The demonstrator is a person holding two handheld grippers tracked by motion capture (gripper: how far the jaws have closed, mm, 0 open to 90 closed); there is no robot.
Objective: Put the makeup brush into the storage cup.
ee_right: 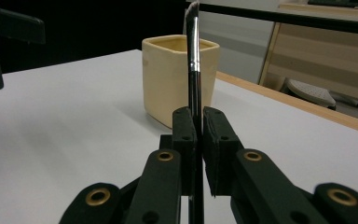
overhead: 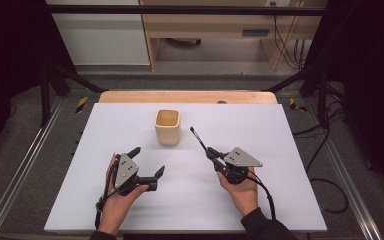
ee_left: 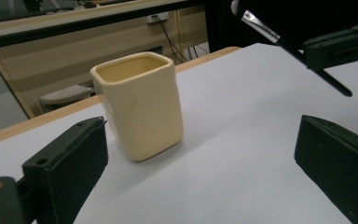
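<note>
**Brush in the grip, cup still empty**

The pick-up looks done. The right tongs (overhead: 211, 152), just right of centre in the high view, are pressed together on a slim black-handled brush (overhead: 198, 138). In the right gripper view the pads pinch the handle low in the middle of the frame, and the brush (ee_right: 193, 56) rises straight up past its silver ferrule to the bristle tip at the top edge. In the high view the brush slants up and to the left, its tip pointing toward the cup but stopping short of it.

The cream square-sided ceramic cup (overhead: 168, 127) stands upright on the white counter (overhead: 105, 130), just above the centre of the high view. Its inside appears empty, as far as the left gripper view shows it (ee_left: 139, 105).

The left tongs (overhead: 146, 161), lower left of centre, are spread wide with nothing between them. In their own view the two pads sit at the bottom corners, the cup stands beyond them nearer the left pad, and nothing touches it.

What is left, as I judge it: carry the brush over the rim, lower it in and let go. The left tongs may be heading in to steady the cup first.
</note>
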